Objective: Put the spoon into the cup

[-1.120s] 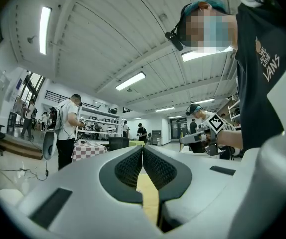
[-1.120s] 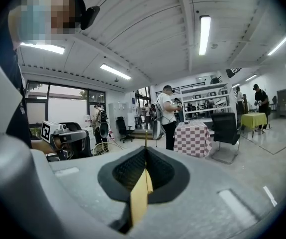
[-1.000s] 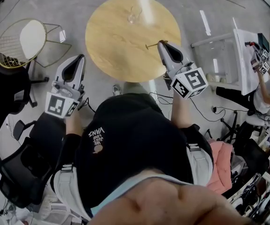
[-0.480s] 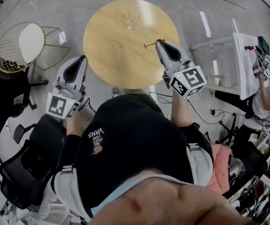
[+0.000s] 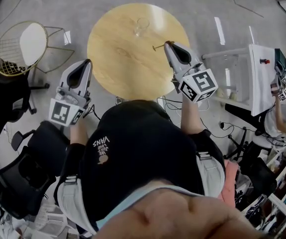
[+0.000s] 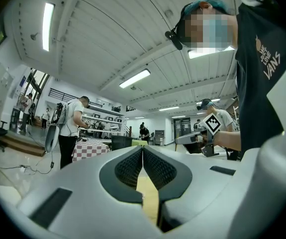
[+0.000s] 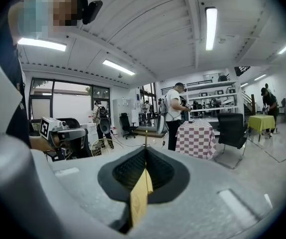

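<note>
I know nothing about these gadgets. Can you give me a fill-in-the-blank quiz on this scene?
1. The right gripper is shut on a ____.
2. The left gripper is shut and holds ____.
3. The clear cup stands on the round wooden ____.
Missing words: spoon; nothing; table.

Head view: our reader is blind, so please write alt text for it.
Seen from above, a person's right gripper holds a spoon over a round wooden table, short of a clear cup near its far edge. The left gripper hangs shut beside the table.
</note>
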The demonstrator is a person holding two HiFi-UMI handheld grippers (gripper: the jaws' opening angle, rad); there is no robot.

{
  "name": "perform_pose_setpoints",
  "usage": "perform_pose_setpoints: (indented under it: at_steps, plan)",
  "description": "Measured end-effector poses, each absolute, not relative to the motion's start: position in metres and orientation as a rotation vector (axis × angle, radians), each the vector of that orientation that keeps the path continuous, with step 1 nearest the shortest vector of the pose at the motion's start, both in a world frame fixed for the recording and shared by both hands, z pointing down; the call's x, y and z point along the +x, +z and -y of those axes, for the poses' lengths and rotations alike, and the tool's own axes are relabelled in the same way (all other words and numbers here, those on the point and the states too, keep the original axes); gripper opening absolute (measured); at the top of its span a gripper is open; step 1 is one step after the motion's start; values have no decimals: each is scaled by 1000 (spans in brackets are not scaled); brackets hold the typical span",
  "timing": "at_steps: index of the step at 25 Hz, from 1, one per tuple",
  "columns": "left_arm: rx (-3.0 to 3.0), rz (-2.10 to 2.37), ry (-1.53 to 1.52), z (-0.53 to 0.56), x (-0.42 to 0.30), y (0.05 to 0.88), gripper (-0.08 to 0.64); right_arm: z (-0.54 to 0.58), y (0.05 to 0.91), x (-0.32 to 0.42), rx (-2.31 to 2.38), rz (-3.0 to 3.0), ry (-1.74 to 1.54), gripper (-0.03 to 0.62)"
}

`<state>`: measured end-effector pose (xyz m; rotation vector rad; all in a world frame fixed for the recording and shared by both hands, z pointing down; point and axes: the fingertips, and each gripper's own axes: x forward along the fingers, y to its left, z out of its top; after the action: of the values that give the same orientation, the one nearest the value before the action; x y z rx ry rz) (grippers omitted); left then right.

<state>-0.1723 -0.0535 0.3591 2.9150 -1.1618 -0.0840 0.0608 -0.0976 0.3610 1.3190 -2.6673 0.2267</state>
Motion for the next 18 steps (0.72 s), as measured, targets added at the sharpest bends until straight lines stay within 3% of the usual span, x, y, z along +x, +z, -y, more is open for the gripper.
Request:
perform_pose_setpoints:
  at_steps: [18]
  plan:
    - [2864,1186,-12,86,-159,374,-3,160,361,69,1273,2692,191,0]
